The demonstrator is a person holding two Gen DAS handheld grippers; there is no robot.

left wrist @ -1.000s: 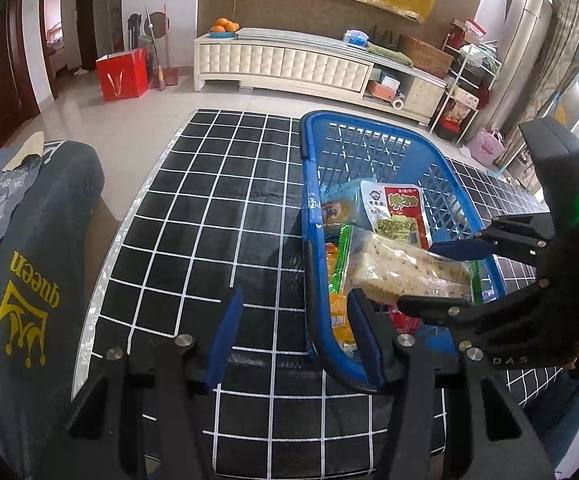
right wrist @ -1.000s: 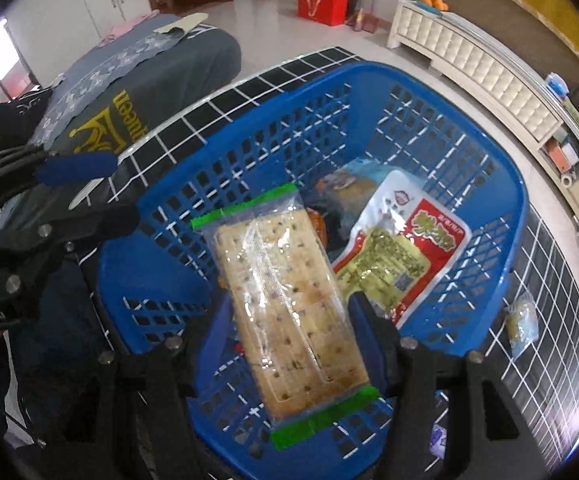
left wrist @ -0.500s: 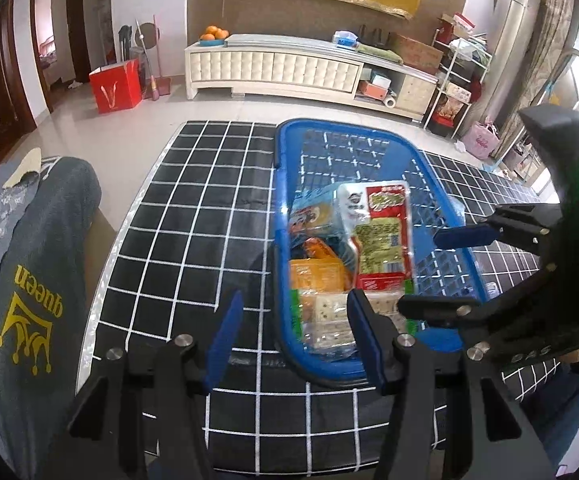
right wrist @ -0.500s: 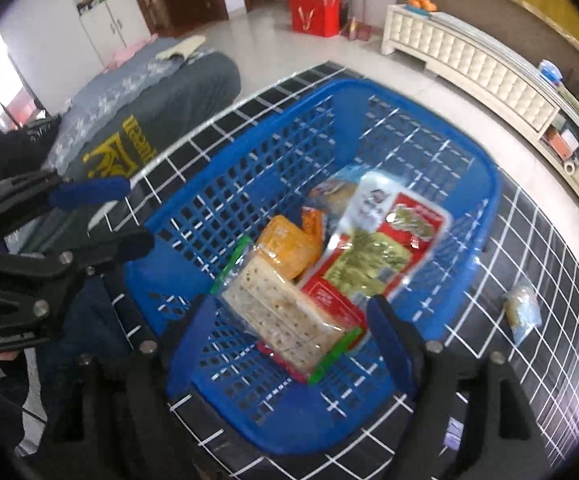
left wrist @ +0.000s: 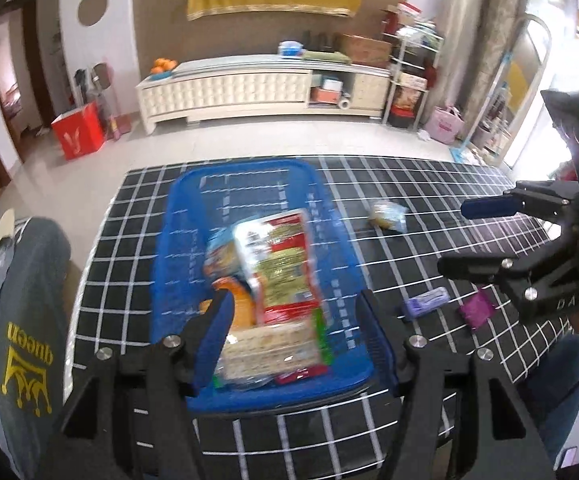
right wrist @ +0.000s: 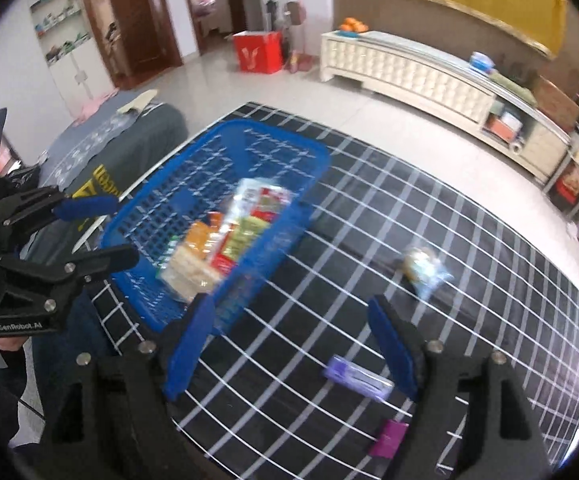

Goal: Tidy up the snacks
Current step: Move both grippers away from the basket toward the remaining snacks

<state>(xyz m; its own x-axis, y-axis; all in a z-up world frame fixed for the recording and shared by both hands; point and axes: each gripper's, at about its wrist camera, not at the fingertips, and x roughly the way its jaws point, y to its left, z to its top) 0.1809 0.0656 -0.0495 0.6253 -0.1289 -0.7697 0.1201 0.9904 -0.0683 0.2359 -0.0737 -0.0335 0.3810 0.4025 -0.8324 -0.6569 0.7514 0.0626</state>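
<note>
Living room, tiled floor; black counter with white grid lines carries all items.

Item 1: blue plastic basket, at the counter's left side. Holds a cracker pack at its near end, a red-and-green snack bag over an orange packet.

Item 2: loose clear-wrapped snack, lying on the counter well apart from the basket, toward the far right.

Item 3: purple wrapped bar, near edge, right of the basket.

Item 4: magenta packet, near edge, just beyond the purple bar.

Left claw: spread wide, empty, hanging above the basket's near end.

Right claw: spread wide, empty, over bare counter between the basket and the purple bar.

Handling note: three snacks seem left to gather. Purple bar is likely the closest pick for the right claw; best to straddle its narrow width, lower until the pads flank it flat, close gently since the wrapper may slip, then carry over the basket rim before release.
</note>
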